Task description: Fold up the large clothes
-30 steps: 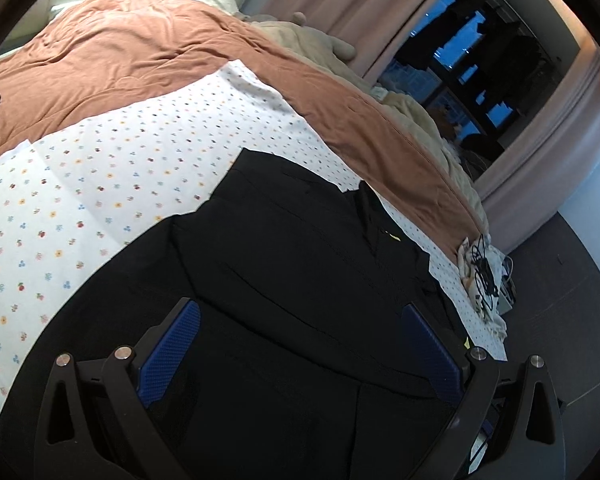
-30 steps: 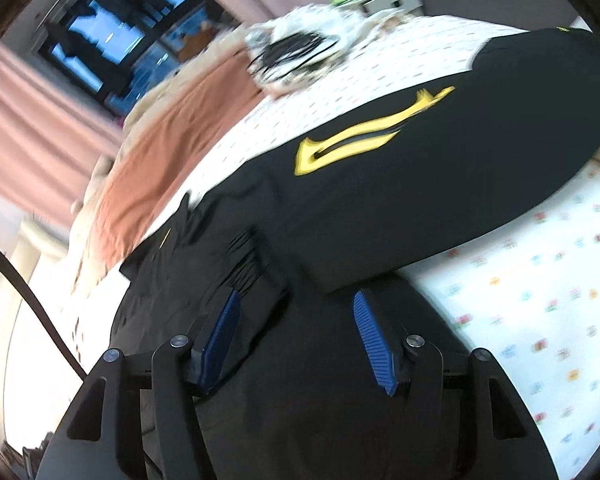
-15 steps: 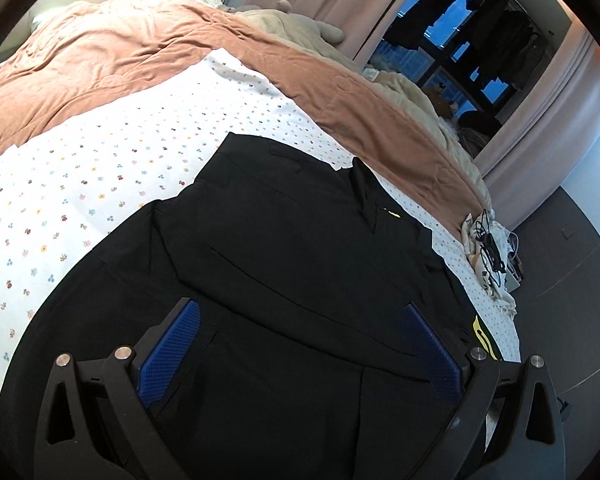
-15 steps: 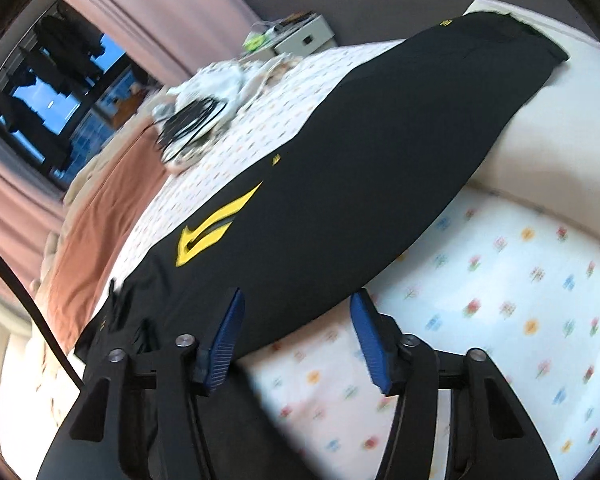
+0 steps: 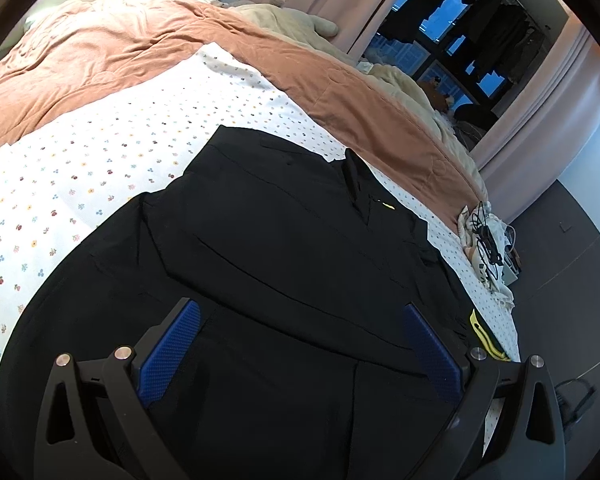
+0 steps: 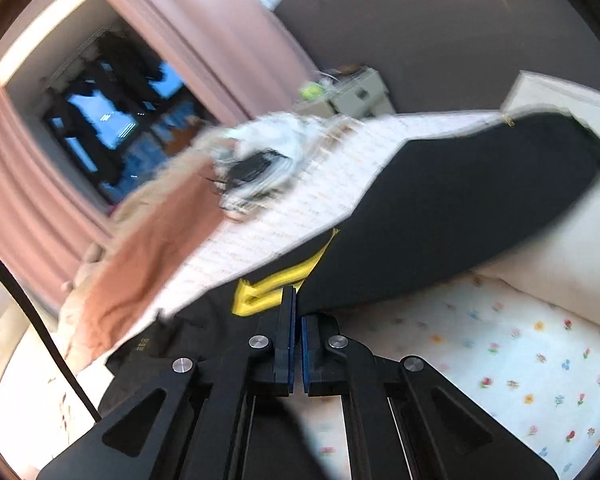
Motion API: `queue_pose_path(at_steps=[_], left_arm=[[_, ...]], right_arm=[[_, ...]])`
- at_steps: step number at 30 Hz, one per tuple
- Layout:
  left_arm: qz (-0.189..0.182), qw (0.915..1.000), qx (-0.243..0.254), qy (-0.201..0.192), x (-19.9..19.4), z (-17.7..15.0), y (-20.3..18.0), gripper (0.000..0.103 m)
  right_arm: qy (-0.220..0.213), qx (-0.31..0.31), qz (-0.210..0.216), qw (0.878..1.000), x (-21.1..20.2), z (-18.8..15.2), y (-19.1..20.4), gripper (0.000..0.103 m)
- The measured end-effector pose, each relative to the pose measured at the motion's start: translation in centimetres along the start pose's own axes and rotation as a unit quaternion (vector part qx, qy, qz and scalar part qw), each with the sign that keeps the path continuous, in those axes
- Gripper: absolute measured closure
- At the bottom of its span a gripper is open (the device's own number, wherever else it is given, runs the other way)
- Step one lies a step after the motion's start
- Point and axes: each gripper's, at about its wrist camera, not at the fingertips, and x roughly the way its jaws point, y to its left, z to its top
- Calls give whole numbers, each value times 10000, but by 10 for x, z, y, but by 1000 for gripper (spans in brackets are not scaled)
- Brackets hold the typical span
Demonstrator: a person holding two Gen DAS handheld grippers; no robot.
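Note:
A large black garment point(image 5: 284, 248) with a yellow mark lies spread on the flowered bedsheet point(image 5: 100, 152). My left gripper point(image 5: 300, 344) is open and empty, hovering just above the garment's near part. In the right wrist view, my right gripper point(image 6: 296, 300) is shut on the edge of the black garment point(image 6: 460, 216) beside its yellow mark point(image 6: 276, 292). A long black sleeve stretches away to the right over the bed's edge. The right wrist view is blurred.
A rust-brown blanket point(image 5: 140, 52) covers the far side of the bed. A pile of cables and cloth point(image 5: 488, 240) sits at the bed's corner. Pink curtains point(image 6: 228, 40) and a dark window point(image 5: 460, 28) stand behind. A small cabinet point(image 6: 360, 96) stands by the wall.
My right gripper has closed from open onto the garment's edge by the yellow mark and moved along the sleeve. My left gripper stays open and has drawn back slightly.

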Motion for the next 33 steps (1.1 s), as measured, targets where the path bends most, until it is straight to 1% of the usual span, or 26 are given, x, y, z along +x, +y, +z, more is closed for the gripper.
queue_pose_path(at_steps=[3, 7, 11, 14, 17, 18, 19, 20, 21, 23, 26, 28, 29, 31, 32, 33], left_arm=[[-33, 10000, -34, 6, 0, 0, 0, 0], [-91, 9999, -87, 3, -2, 1, 0, 0], [-143, 9998, -137, -23, -4, 1, 1, 0], [-179, 9997, -184, -17, -5, 2, 2, 0], [-206, 9995, -243, -11, -5, 3, 5, 0], [-209, 9994, -259, -9, -5, 4, 6, 0], [-219, 9994, -277, -3, -5, 4, 7, 0], [-225, 9993, -289, 0, -5, 4, 7, 0], [-235, 9993, -307, 6, -5, 5, 8, 0], [-253, 9991, -334, 18, -5, 5, 9, 0], [-272, 9990, -346, 18, -6, 6, 9, 0], [-285, 9990, -357, 15, -6, 6, 9, 0], [-296, 9989, -364, 14, -6, 6, 9, 0], [-309, 9989, -365, 18, -7, 6, 9, 0], [-320, 9988, -361, 21, -7, 6, 8, 0], [-332, 9988, -355, 26, -7, 6, 8, 0]], right_arm=[[-43, -144, 281, 9995, -13, -2, 26, 103], [33, -243, 717, 9971, -24, -9, 59, 103], [270, -317, 1085, 9932, -25, -18, 85, 103], [462, -430, 1240, 9903, -21, -27, 100, 103], [740, -509, 1364, 9866, -4, -29, 109, 103], [868, -560, 1389, 9849, 0, -35, 115, 103], [940, -591, 1392, 9840, -3, -33, 108, 103], [1065, -663, 1361, 9827, 2, -39, 112, 103], [1152, -708, 1338, 9817, 7, -33, 110, 103], [1425, -797, 1232, 9789, 23, -40, 114, 103], [1965, -818, 1032, 9716, 63, -42, 125, 103], [2277, -794, 909, 9662, 76, -45, 128, 103], [2341, -777, 899, 9649, 75, -44, 135, 101], [2365, -690, 1062, 9633, 73, -38, 136, 83], [2401, -663, 1126, 9619, 73, -35, 142, 54], [2437, -646, 1165, 9607, 71, -35, 142, 21]])
